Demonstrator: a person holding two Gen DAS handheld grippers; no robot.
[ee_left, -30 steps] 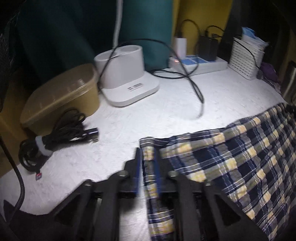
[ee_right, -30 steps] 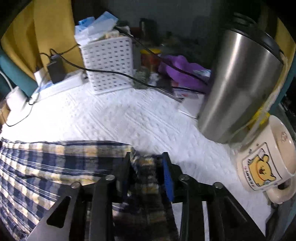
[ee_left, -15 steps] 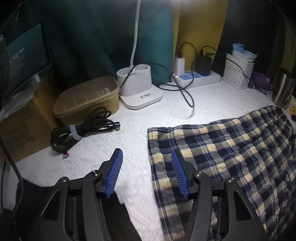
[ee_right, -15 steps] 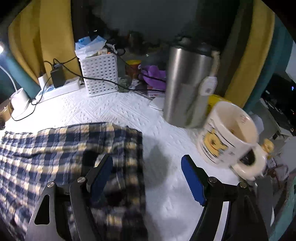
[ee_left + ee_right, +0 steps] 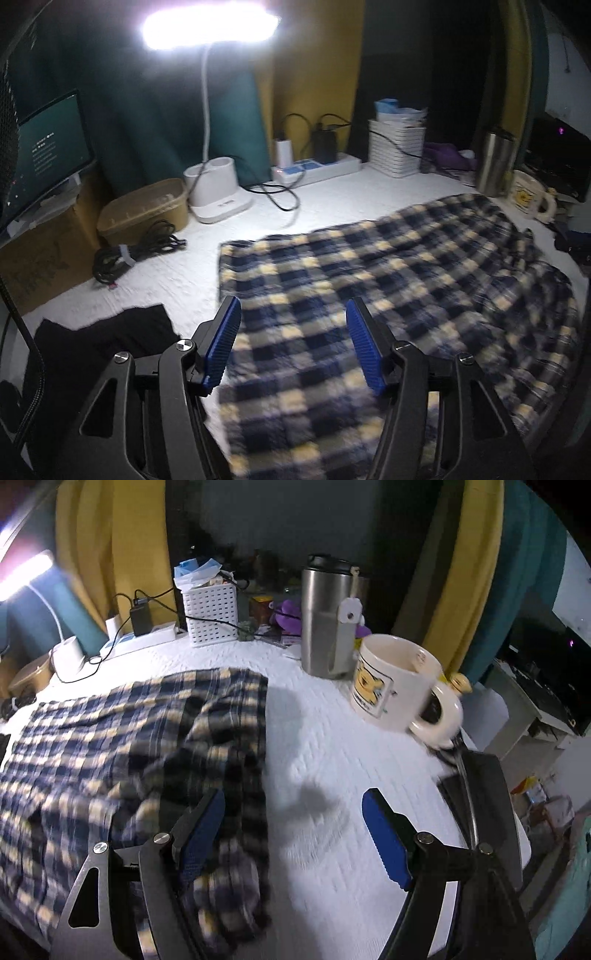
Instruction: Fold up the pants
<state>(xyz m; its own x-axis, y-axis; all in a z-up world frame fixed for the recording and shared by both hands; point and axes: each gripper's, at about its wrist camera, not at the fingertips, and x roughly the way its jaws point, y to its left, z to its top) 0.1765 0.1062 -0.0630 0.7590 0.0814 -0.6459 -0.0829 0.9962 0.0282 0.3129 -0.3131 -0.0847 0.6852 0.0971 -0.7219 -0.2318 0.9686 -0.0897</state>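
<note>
The blue, yellow and white plaid pants [image 5: 388,280] lie spread flat on the white textured table cover, folded over along their far edge. My left gripper [image 5: 293,314] hovers above the pants' near left part, its jaws still opening and nothing between the blue pads. In the right wrist view the same pants [image 5: 122,738] fill the left half, rumpled along their right edge. My right gripper [image 5: 295,808] stands open over that edge and the bare cover [image 5: 332,760], holding nothing.
At the back stand a lamp base [image 5: 216,192], a power strip [image 5: 317,166] with cables, and a white basket [image 5: 395,151]. A steel tumbler [image 5: 328,616] and a bear mug [image 5: 399,686] stand at the right. A tan tub [image 5: 144,210], coiled cable [image 5: 133,251] and black cloth [image 5: 107,343] lie left.
Both grippers let go of the pants' far corners, opened, and drew back and up toward me. The pants now lie flat with their folded edge resting on the table.
</note>
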